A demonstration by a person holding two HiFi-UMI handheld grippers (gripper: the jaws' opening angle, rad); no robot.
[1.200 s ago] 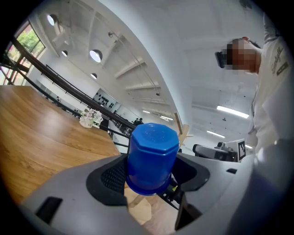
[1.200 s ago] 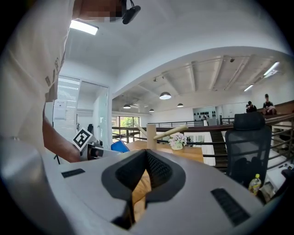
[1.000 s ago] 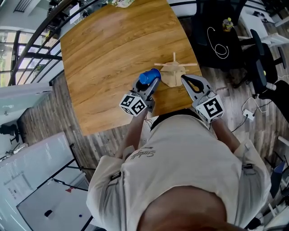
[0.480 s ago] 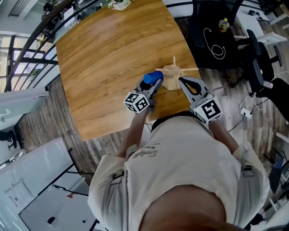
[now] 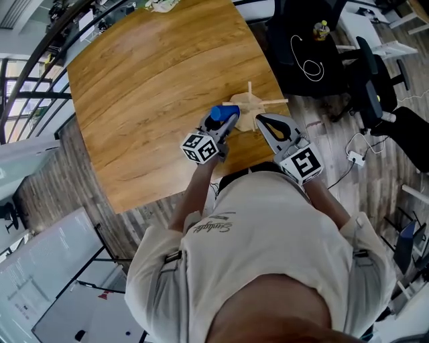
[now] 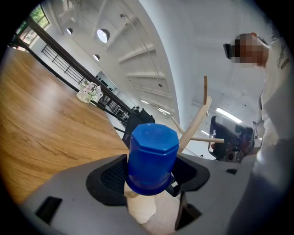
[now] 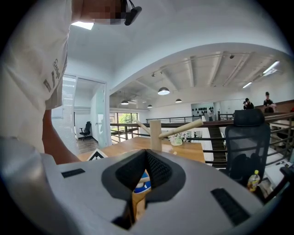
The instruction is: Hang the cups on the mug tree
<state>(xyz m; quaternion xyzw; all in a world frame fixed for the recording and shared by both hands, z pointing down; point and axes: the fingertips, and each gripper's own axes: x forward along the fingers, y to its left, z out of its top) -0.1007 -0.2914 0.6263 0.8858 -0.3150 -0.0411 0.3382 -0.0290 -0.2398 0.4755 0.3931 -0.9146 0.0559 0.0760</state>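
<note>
A blue cup (image 5: pixel 220 112) sits between the jaws of my left gripper (image 5: pixel 225 124), which is shut on it. In the left gripper view the cup (image 6: pixel 152 156) fills the jaws, bottom end pointing away, with the wooden mug tree's pegs (image 6: pixel 198 123) just behind it to the right. The mug tree (image 5: pixel 250 107) stands near the table's near right edge. My right gripper (image 5: pixel 260 120) is at the tree's base, jaws closed on a wooden edge (image 7: pixel 133 202). The tree's post (image 7: pixel 155 135) rises right beyond those jaws.
The wooden table (image 5: pixel 154 80) stretches away to the left and far side. A black office chair (image 5: pixel 301 47) stands off the table's right edge, close to the tree. A small pot of flowers (image 5: pixel 161 5) is at the far edge.
My left gripper has carried the blue cup a little closer to the mug tree. My right gripper has also closed in on the tree's base.
</note>
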